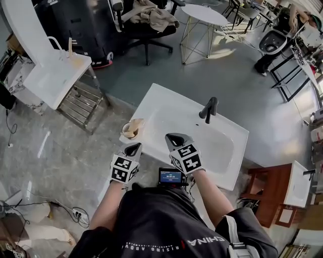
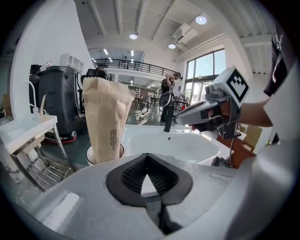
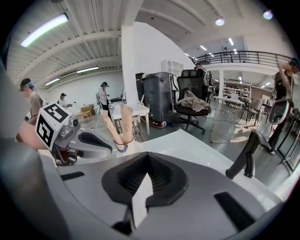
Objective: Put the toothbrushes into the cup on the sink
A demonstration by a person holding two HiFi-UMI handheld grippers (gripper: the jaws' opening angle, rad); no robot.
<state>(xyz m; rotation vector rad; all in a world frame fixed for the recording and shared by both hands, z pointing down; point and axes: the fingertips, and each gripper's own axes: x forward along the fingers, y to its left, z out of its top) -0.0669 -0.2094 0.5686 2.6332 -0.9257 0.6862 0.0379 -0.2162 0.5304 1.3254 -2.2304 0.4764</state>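
While both tools hang over the near rim, person: black shirt (image 1: 161,221), forearms stretched forward, one tool in each hand.
Small dark screen (image 1: 171,176): lit, between the two forearms.
Left gripper (image 1: 133,149): grey, jaws closed tip to tip with nothing between them, over the sink's near left corner, close to the cup but not touching it.
Right gripper (image 1: 176,139): grey, jaws likewise pressed together and empty, over the near edge of the basin, beside the left one.
White rectangular ceramic sink (image 1: 166,103): shallow basin, wide flat rim.
White round cup with a brown rim (image 1: 129,135): upright on the sink's left corner.
Tan paper-wrapped toothbrushes (image 3: 119,123): two, standing in the cup, leaning apart, their tops well above its rim.
Black angular faucet (image 1: 208,109): on the far rim, behind the basin.
Second white sink on a metal rack (image 1: 50,75): further left, apart.
Black office chair (image 1: 149,27): far across the floor, cloth draped over it.
Round white table (image 1: 204,14): beside the chair.
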